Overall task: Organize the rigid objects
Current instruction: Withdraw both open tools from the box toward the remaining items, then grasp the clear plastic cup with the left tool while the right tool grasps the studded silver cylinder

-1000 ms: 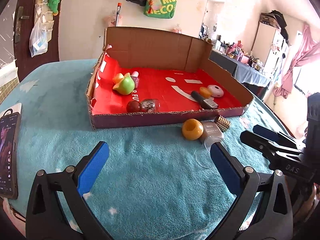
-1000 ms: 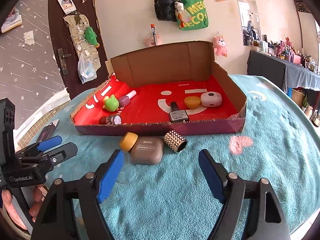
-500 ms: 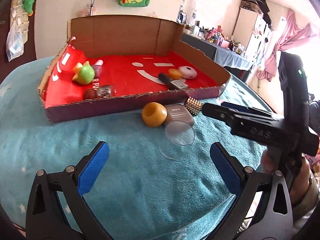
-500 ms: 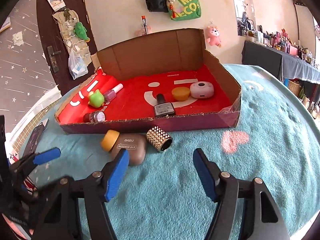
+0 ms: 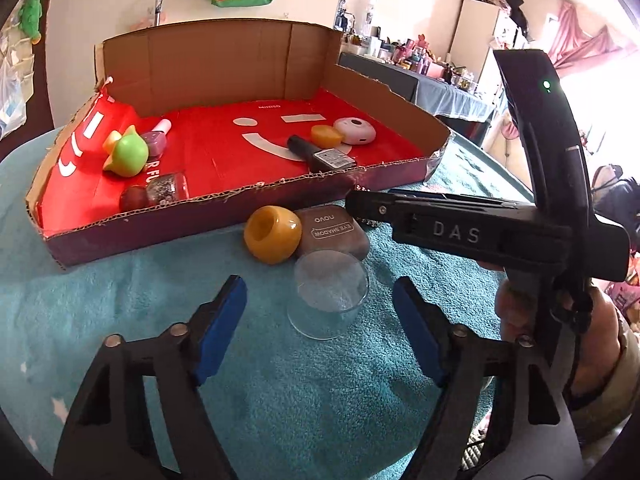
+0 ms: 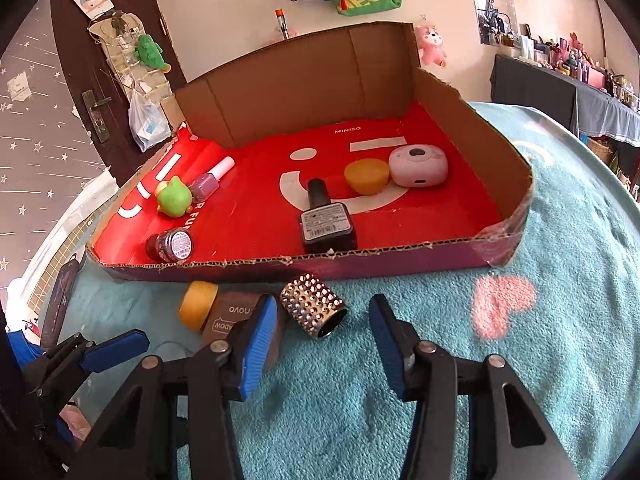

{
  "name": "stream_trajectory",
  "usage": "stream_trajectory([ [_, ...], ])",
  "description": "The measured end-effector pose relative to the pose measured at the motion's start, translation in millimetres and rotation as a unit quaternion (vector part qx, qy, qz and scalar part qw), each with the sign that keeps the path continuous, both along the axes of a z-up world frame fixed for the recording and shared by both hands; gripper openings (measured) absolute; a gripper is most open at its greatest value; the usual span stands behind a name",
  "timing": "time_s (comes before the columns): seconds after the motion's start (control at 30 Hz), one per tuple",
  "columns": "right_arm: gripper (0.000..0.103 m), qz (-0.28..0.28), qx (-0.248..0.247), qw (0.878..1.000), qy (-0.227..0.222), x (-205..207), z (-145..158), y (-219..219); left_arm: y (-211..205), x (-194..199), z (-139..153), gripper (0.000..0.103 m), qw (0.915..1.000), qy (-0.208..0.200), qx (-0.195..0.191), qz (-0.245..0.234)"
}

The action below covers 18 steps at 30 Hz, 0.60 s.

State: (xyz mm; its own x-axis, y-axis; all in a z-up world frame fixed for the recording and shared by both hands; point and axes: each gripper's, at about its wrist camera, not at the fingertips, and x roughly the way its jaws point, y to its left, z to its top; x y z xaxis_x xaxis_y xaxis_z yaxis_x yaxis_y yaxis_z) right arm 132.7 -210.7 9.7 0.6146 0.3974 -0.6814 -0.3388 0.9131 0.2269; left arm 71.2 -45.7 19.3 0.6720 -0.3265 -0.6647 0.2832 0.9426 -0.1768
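both claws have come forward and lower toward the things lying in front of the cardboard tray (image 5: 224,48) since a second ago, and both have narrowed. left claw (image 5: 320,320) is closing with the clear cup (image 5: 328,292) between its blue pads, which do not yet press on it. right claw (image 6: 323,344) is closing too, the studded silver cylinder (image 6: 313,309) lying just ahead between its pads, untouched. on the teal blanket (image 6: 560,280), against the tray's front wall, the yellow ring (image 5: 273,233) touches the brown eye shadow case (image 5: 336,230). inside the tray lie a green toy (image 6: 173,198), nail polish bottles, a dark bottle (image 6: 326,222), a yellow cap (image 6: 366,176) and a pink round case (image 6: 418,165).
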Motion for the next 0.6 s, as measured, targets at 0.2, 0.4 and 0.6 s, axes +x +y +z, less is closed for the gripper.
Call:
stream_trajectory([
  [0.2, 0.039, 0.002, 0.010, 1.000, 0.008, 6.2, -0.2, 1.4, -4.5, 3.5, -3.4, 0.046, 0.9998, 0.011, 0.001, -0.017],
  [0.4, 0.035, 0.003, 0.015, 1.000, 0.011, 6.4, -0.9, 1.3, -4.3, 4.1, -2.8, 0.040, 0.9998, 0.007, 0.003, -0.018],
  [0.6, 0.031, 0.001, 0.023, 1.000, 0.012, 4.0, 0.1, -1.1, 0.8, 0.8, 1.6, 0.040, 0.9999, -0.001, -0.002, -0.011],
])
